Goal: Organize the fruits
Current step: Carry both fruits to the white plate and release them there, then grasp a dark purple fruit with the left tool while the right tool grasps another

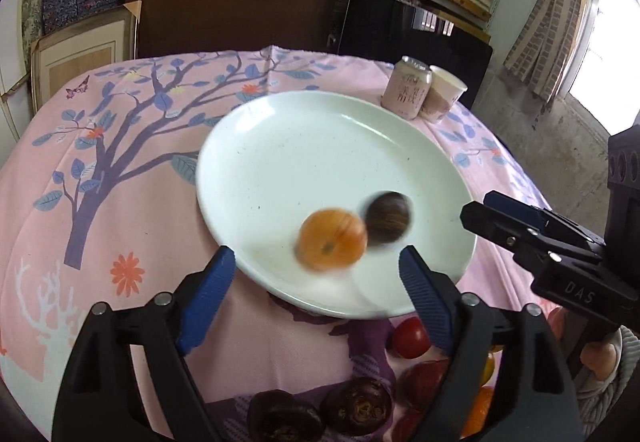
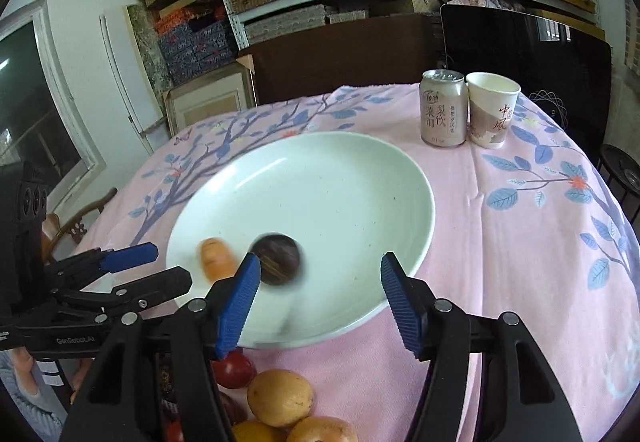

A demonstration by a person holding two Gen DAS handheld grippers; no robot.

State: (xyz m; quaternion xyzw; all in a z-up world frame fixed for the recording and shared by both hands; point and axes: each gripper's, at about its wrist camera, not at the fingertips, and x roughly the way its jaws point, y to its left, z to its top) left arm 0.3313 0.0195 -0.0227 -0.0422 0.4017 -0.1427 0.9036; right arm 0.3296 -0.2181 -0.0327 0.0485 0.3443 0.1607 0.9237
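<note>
Both tools hang over the near edge of the table, and each has its blue-padded jaws standing apart with nothing between them: the left gripper [image 1: 316, 262] frames the near rim of the white plate [image 1: 304, 146], and the right gripper [image 2: 316, 274] does the same from the other side. Two fruits sit in the near part of the plate, an orange one [image 1: 331, 239] and a dark brown one [image 1: 387, 217] touching it, both blurred as if rolling. So the step in hand looks like a drop-off, one fruit from each side, just let go onto the plate. The rest of the pile lies on the pink flowered tablecloth [image 1: 120, 170] at the near edge, just below the plate: a red fruit [image 2: 234, 370], yellow-orange ones [image 2: 280, 397] and some dark wrinkled ones [image 1: 356, 408]. The next move, I would say, calls for drawing both tools back toward that pile, choosing one fruit apiece and closing softly, since round fruit will roll and squash. At the far right corner stand a drink can [image 2: 444, 108] and a paper cup [image 2: 492, 110], side by side and touching, both printed with Chinese characters that I cannot read with confidence. The right tool's body carries the letters "DAS", and the left one's what looks like "GenRobot.AI".
</note>
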